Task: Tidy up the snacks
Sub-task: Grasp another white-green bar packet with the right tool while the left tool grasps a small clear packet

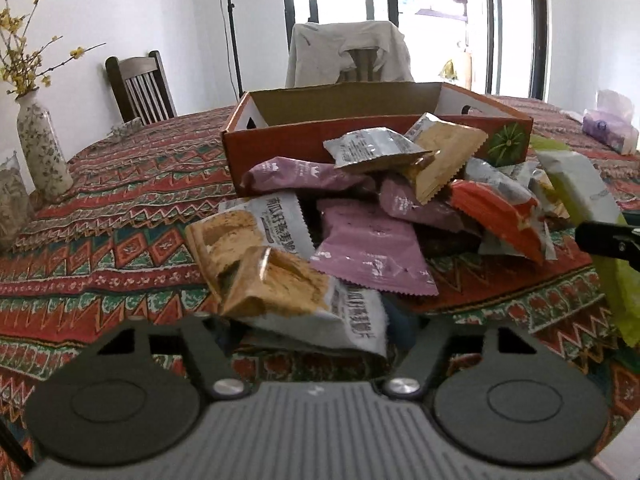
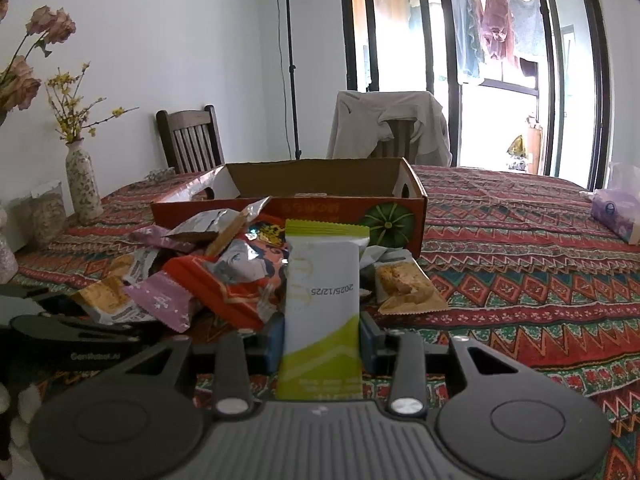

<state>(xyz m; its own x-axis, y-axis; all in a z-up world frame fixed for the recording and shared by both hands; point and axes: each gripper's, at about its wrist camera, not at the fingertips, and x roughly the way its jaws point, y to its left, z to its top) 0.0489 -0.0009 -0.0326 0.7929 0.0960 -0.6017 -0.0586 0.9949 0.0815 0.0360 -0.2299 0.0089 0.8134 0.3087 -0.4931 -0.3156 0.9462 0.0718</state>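
Cardboard box (image 2: 404, 216), red outside and bare brown inside, sits mid-table behind the snack pile (image 1: 372, 216); what I can see of its inside holds nothing. Table (image 2: 520, 248) wears a zigzag cloth.

Right gripper (image 2: 322, 340): fingers pressed against a green-and-white bar (image 2: 322, 292), held upright, date stamp reading upside down. Bar is up off the cloth, in front of the box's near wall.

Left gripper (image 1: 316, 320): a tan-and-white cracker pack (image 1: 296, 300) lies between its fingers at the pile's near edge. Fingertips are hidden under the wrapper, so I cannot tell whether they pinch it or merely straddle it (looks like a pinch, not sure).

Step in hand, as I judge it: pieces being taken from the pile, none boxed yet. Next move for the right: carry the bar forward over the near wall, lower it, then let go. Clearing the wall's top edge is the thing to watch.

Hard to make out: the box floor near the front wall is hidden. Pile's lower layers are buried under purple, orange and silver packs. Right gripper's own tips are mostly masked by the bar.
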